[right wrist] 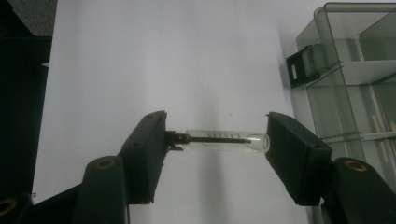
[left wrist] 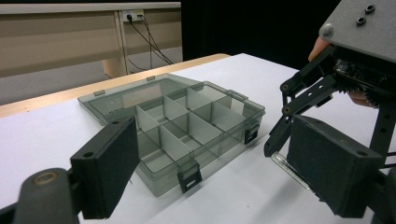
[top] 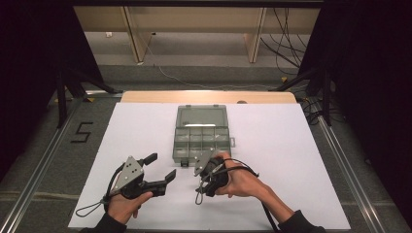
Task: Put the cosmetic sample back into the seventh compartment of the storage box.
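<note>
— Clear glass, I think: a small tube [right wrist: 227,140] with a dark rod inside it. The right gripper [right wrist: 217,140] holds it by its two ends, one pad at each end, above the white table cover [top: 272,145].

— And where is it, compared to the box?

— Just beside the grey plastic organizer box [top: 201,141], at its near corner with the black latch [right wrist: 303,69]. The box stands open and shows compartments.

— What about the other hand?

— The left gripper [top: 160,167] is to the left of the box, near it, with its fingers wide apart and holding nothing.
</note>
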The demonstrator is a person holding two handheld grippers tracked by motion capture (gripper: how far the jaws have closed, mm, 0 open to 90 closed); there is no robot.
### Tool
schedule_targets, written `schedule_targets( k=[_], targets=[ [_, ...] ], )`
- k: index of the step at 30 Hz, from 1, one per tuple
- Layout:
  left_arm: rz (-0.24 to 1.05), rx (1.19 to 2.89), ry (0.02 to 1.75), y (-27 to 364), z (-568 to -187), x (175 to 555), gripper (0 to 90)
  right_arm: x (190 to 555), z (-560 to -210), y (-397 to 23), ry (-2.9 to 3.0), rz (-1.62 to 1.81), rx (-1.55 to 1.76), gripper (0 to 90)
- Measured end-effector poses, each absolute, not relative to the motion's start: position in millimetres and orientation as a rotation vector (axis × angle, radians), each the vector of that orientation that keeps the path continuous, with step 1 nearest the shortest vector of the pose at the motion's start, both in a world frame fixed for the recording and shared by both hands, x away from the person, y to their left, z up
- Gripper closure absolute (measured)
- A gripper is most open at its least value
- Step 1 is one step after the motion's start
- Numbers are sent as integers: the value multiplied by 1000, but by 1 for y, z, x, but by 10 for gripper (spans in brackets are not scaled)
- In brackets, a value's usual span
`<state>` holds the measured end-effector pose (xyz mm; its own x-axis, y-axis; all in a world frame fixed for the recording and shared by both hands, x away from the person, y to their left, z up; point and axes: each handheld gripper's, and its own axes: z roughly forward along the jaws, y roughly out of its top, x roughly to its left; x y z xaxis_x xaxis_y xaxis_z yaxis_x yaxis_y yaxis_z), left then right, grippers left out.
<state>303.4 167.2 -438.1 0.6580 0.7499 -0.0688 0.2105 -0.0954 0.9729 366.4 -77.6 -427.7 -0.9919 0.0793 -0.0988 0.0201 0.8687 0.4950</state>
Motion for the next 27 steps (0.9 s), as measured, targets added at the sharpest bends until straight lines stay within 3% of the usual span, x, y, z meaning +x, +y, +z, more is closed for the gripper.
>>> schedule_targets(
  k=[27],
  targets=[
    [542, 1640, 797, 167, -438, 304, 159, 381, -397, -98, 2752, 940, 235, 401]
  ],
)
